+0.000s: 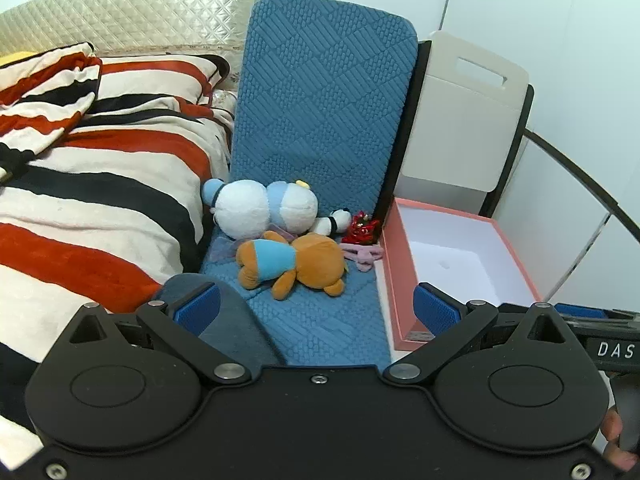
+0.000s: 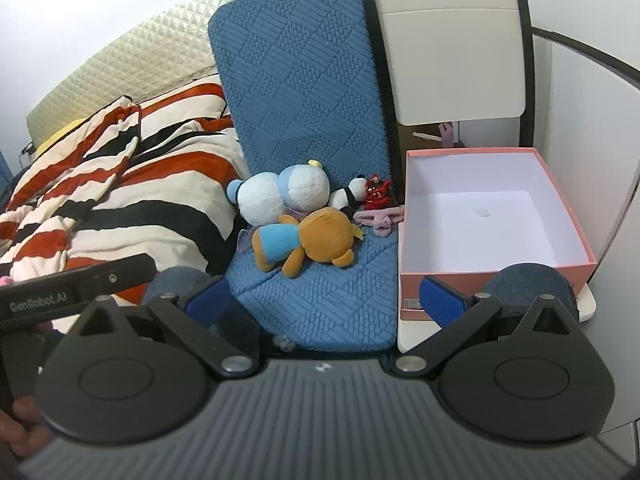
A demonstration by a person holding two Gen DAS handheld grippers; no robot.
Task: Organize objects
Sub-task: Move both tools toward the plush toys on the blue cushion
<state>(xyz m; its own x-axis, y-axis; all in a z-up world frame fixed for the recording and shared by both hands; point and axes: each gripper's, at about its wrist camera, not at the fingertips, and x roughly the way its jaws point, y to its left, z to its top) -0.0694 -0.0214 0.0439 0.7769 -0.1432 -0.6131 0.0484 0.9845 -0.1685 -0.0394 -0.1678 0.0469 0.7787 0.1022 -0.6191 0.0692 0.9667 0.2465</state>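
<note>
Several toys lie on a blue cushion (image 1: 320,320): a white and blue plush (image 1: 260,208) (image 2: 284,194), a brown bear in a blue shirt (image 1: 296,264) (image 2: 308,240), a small panda (image 1: 334,220) (image 2: 348,196), a red figure (image 1: 364,228) (image 2: 378,192) and a pink strap (image 1: 364,256) (image 2: 380,218). An open, empty pink box (image 1: 460,256) (image 2: 492,216) stands to their right. My left gripper (image 1: 316,308) and my right gripper (image 2: 324,300) are both open and empty, short of the toys.
A red, black and white striped blanket (image 1: 100,184) (image 2: 120,184) covers the bed on the left. A beige chair back (image 1: 464,120) (image 2: 452,40) stands behind the box. A white wall lies beyond.
</note>
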